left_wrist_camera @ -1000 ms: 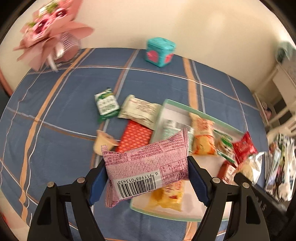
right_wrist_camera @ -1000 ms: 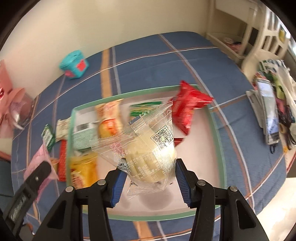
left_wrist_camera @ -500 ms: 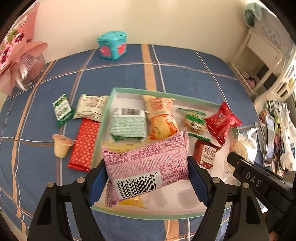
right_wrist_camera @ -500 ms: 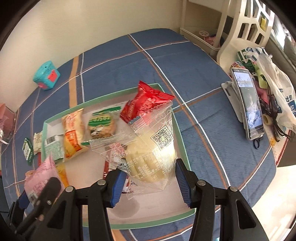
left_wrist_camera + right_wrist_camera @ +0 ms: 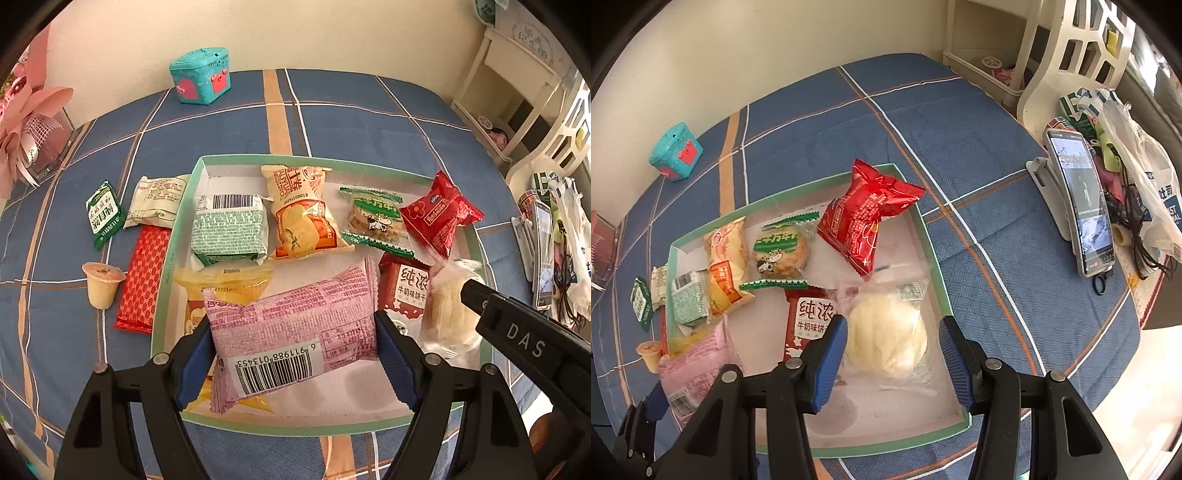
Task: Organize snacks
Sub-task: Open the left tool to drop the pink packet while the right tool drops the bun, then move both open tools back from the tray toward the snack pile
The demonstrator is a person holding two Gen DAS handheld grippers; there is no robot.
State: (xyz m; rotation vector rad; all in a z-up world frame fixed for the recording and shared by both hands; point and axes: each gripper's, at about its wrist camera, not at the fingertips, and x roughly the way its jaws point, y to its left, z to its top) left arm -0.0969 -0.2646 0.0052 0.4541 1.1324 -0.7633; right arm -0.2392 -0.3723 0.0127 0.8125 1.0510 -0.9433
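Observation:
My left gripper [image 5: 291, 332] is shut on a pink snack packet [image 5: 295, 317] with its barcode facing me, held just above the near part of a green-rimmed white tray [image 5: 295, 421]. My right gripper [image 5: 890, 332] is shut on a clear bag holding a pale bun [image 5: 886, 332], low in the tray's [image 5: 931, 236] near right corner. The tray holds several snacks: a green-white packet [image 5: 229, 229], an orange crisp bag [image 5: 303, 218], a green-edged biscuit [image 5: 373, 221], a red packet [image 5: 439, 214], a red biscuit pack [image 5: 406, 291] and a yellow packet [image 5: 221, 284].
Left of the tray on the blue plaid cloth lie a green sachet [image 5: 103, 214], a beige packet [image 5: 159, 201], a red patterned packet [image 5: 144, 277] and a jelly cup [image 5: 101, 284]. A teal box [image 5: 201, 74] stands at the back. A phone on a stand [image 5: 1078, 199] and bags crowd the right edge.
My left gripper has carried the pink packet rightward and down over the tray. My right gripper has sunk toward the tray's near right corner, and the bun bag now hangs lower between its jaws.

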